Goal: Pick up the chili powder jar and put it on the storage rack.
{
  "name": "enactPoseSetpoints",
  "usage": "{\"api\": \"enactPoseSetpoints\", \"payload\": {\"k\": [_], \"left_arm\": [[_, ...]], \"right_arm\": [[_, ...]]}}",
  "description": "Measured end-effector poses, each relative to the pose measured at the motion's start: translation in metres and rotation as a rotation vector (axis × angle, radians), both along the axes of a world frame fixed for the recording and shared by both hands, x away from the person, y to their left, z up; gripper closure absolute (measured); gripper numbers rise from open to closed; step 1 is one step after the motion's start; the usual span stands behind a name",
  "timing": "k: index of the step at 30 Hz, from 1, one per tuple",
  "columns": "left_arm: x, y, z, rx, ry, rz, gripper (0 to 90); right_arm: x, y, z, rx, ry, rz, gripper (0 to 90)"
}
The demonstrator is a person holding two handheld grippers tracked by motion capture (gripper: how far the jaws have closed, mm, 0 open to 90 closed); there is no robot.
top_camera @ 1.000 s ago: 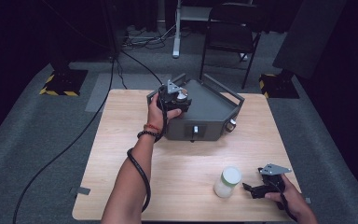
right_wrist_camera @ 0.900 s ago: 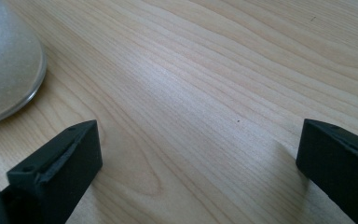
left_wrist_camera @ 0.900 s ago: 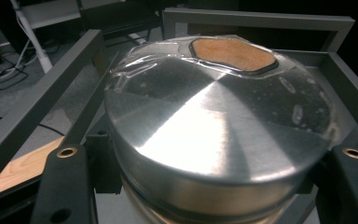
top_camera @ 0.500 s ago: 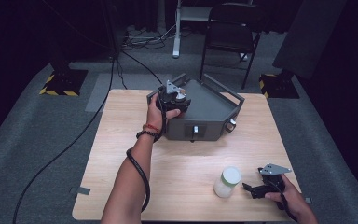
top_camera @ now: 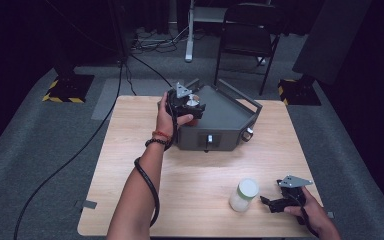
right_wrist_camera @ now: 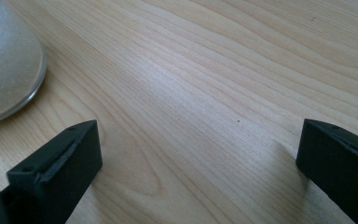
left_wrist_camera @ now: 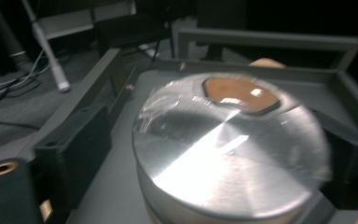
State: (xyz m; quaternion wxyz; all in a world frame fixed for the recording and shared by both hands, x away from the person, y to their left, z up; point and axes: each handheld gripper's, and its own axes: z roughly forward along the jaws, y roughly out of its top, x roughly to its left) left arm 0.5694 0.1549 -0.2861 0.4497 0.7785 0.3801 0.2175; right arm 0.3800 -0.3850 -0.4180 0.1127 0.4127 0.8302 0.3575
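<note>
A grey metal box (top_camera: 225, 120) with a handle frame stands at the far middle of the wooden table (top_camera: 145, 170). On its top sits a shiny round metal disc (left_wrist_camera: 223, 154) with an orange-brown patch near its far edge. My left gripper (left_wrist_camera: 214, 154) is shut on this disc, one black jaw on each side; in the high view the left gripper (top_camera: 190, 106) is over the box's left end. A white lidded jar (top_camera: 243, 195) stands near the front right. Just right of it my right gripper (top_camera: 267, 202) rests low over the table, and the right gripper (right_wrist_camera: 198, 154) is open with bare wood between its jaws.
A person's forearms come in from the front edge. A black cable (top_camera: 147, 185) loops along the left forearm. The jar's base (right_wrist_camera: 4, 60) shows at the upper left of the right gripper view. Chairs and floor cables lie beyond the table.
</note>
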Motion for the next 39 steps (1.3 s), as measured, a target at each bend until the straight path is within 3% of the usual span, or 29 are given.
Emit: {"api": "enactPoseSetpoints", "payload": {"k": [9,26,39], "left_arm": [[-0.008,-0.001,0.013,0.045,-0.049,-0.012,1.3],[-0.039,0.006,0.038,0.065,-0.168,-0.071,0.4],[-0.061,0.011,0.040,0.088,-0.200,-0.122,0.4]], "right_arm": [[0.000,0.000,0.000,0.000,0.001,0.000,0.0],[0.000,0.000,0.000,0.000,0.001,-0.001,0.0],[0.000,0.000,0.000,0.000,0.000,0.000,0.0]]}}
